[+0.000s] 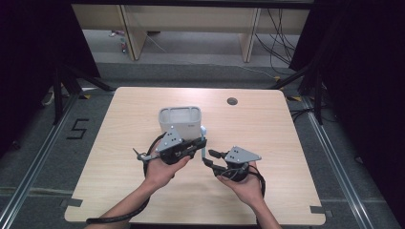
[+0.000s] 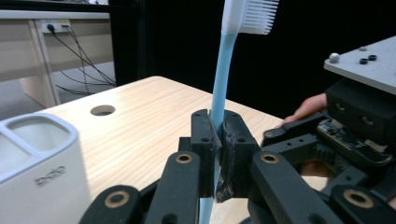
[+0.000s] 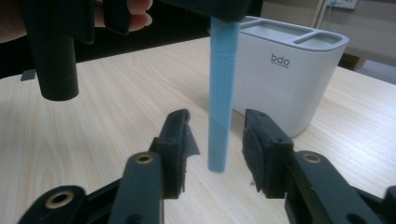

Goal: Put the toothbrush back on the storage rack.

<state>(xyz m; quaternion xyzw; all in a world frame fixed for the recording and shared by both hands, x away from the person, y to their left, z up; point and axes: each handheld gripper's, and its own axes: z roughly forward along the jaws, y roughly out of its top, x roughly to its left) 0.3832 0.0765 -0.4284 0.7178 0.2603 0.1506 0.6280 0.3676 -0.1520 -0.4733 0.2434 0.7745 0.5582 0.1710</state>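
The left gripper pinches a blue toothbrush upright above the wooden table, beside a white toothbrush holder. The right gripper stands spread around its handle's lower end.

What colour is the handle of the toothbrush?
Light blue; the toothbrush handle shows best in the right gripper view.

toothbrush: bristle head cut by top edge | holder: cropped at left edge
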